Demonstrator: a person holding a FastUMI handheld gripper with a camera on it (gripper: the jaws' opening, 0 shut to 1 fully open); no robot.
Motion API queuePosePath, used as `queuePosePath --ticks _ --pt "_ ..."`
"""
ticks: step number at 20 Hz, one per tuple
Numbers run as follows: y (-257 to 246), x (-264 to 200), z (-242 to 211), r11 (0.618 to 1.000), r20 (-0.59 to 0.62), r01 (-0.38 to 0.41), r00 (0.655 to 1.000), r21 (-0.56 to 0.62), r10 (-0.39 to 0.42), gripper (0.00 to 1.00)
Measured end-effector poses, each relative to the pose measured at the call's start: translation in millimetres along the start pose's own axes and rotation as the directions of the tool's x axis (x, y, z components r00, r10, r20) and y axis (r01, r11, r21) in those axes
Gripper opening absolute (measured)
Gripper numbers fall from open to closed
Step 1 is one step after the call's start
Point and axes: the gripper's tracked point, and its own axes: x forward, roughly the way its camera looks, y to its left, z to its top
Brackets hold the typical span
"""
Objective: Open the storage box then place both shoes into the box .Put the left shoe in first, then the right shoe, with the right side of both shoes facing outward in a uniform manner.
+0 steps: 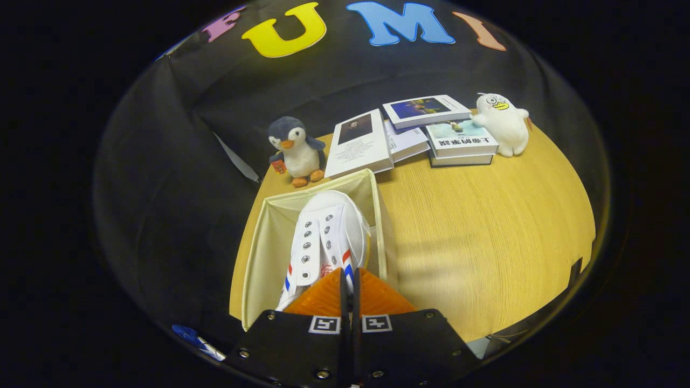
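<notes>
Tongs (349, 280) point forward and tilt down over the near end of the box (259, 242). Fingers (323, 296) sit pressed together, just a thin slit between them, with the heel end of the shoe (326, 237) right at the tips; cannot tell if they pinch any of it. Shoe lies inside the open box, toe pointing away from the tongs toward the far wall, laces side up, angled a bit. Box stands at the counter (485, 231) left edge. Beyond the box: penguin (296, 151) upright, then 4 books (415, 134) in a loose overlapping pile, white plush (504, 124) beside them at the far right.
</notes>
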Motion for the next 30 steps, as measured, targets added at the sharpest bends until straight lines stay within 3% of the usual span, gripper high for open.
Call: queuePosePath --ticks 1,2,3,5,11,18,21,27,30 --pt "3 0 6 1.0 0.033 0.003 0.999 -0.015 -0.003 0.27" --pt "5 0 11 0.999 0.068 -0.002 0.998 -0.038 0.004 0.45" --pt "5 -5 18 0.998 0.1 0.012 0.995 -0.063 -0.006 0.76" --pt "-7 -18 30 0.99 0.162 0.064 0.986 -0.122 -0.044 0.98" --pt "-24 -70 65 0.99 0.319 0.057 0.948 -0.13 -0.013 0.99" --pt "-101 -142 100 0.988 0.448 0.132 0.89 -0.085 -0.081 0.99" --pt "-136 -181 121 0.98 0.526 0.179 0.844 -0.084 -0.11 0.98" --pt "-180 -239 133 0.958 0.683 0.269 0.718 -0.096 -0.133 0.98" --pt "-194 -248 132 0.951 0.709 0.294 0.691 -0.097 -0.141 0.98"
